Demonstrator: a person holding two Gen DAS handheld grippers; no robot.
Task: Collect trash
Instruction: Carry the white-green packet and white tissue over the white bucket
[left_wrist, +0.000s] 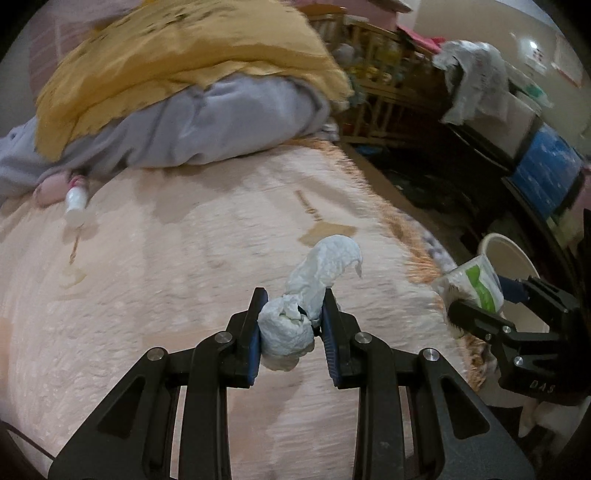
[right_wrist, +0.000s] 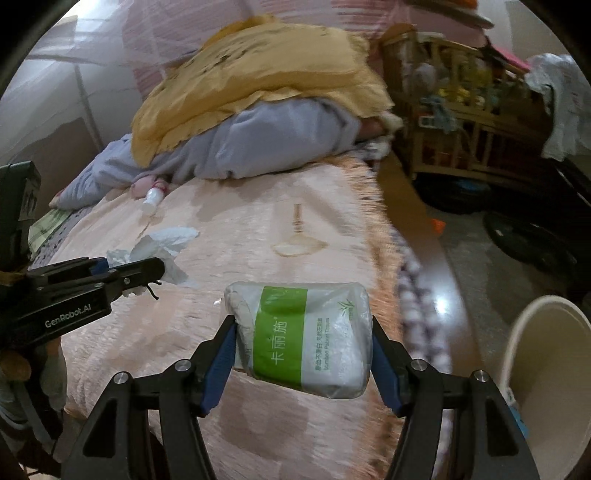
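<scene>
**A:** What's each tool doing here? Bit of a messy bedroom, so it's hard to follow.

**B:** The left tool (left_wrist: 291, 325) has its blue pads pinched on a crumpled white tissue (left_wrist: 310, 295), jaws narrow, the loose end of the wad sticking up past the fingertips. It hangs above the peach bedspread (left_wrist: 166, 277), not resting on it.

**A:** And the other one?

**B:** The right tool (right_wrist: 303, 354) is clamped on a tissue pack (right_wrist: 306, 336), the plastic one with a green band, gripped across its short sides with the jaws about halfway apart. It's held over the fringed edge of the bed.

**A:** Is there a bin anywhere?

**B:** There's a cream bucket (right_wrist: 546, 369) on the floor just beside the bed, off to the right tool's right side. Further up the bed a small white bottle (left_wrist: 75, 205) lies near a heap of yellow and grey bedding (left_wrist: 184, 92).
</scene>
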